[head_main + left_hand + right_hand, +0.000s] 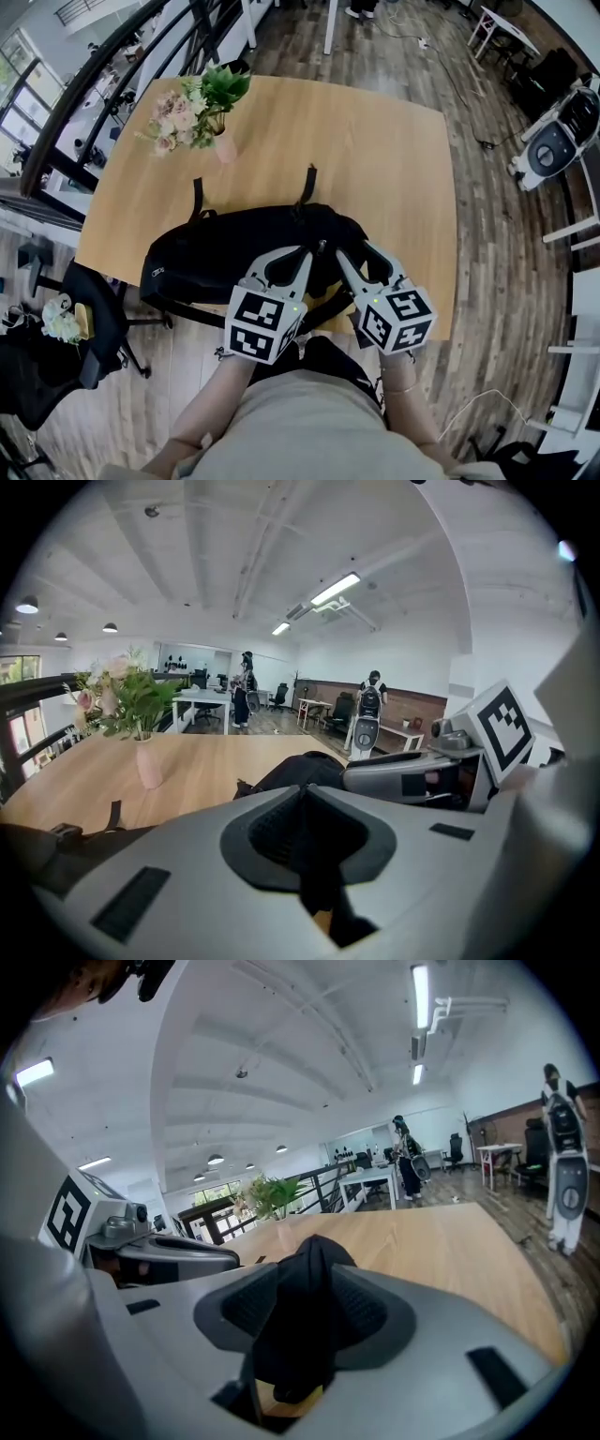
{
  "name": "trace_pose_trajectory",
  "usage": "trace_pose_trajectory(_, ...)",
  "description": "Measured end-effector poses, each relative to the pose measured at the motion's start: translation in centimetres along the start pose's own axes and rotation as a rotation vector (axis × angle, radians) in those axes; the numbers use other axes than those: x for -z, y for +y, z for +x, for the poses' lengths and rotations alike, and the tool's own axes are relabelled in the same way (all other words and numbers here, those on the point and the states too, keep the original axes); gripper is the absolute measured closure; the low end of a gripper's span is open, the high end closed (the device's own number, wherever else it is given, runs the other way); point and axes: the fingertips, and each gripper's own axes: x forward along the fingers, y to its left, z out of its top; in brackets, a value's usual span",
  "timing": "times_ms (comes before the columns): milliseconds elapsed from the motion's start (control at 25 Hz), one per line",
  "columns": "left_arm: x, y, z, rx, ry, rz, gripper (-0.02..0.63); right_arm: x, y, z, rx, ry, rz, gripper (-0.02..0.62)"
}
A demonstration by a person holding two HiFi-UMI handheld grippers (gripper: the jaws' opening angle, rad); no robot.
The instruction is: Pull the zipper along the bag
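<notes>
A black bag (225,255) lies lengthwise on the wooden table (375,159) near its front edge, with two straps pointing to the far side. Both grippers meet at the bag's right end, tips almost touching. My left gripper (310,251) is shut on a thin black part of the bag (302,761); whether that is the zipper pull is hidden. My right gripper (341,253) stands with its jaws wide apart. A fold of black bag fabric (305,1316) bulges up between its pads without being squeezed. The zipper itself is not visible.
A pink vase of flowers (223,145) stands at the table's far left. A dark office chair (94,328) sits by the left edge. A white machine (558,141) stands on the floor at the right. The person's body is close against the table's front edge.
</notes>
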Motion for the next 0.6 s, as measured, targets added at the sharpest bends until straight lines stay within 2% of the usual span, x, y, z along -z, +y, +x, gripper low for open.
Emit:
trace_pose_trajectory(320,0.7,-0.3,1.0,0.058,0.037,0.006,0.571,0.5,0.1,1.0,-0.02,0.027,0.013,0.443)
trace_pose_trajectory(480,0.9,-0.3,1.2,0.063,0.044,0.026,0.571,0.7,0.5,1.1,-0.022,0.032,-0.008,0.514)
trace_pose_trajectory(600,1.1,-0.4,1.2,0.079,0.053,0.037,0.571,0.7,0.6,1.2,-0.021,0.028,-0.005,0.52)
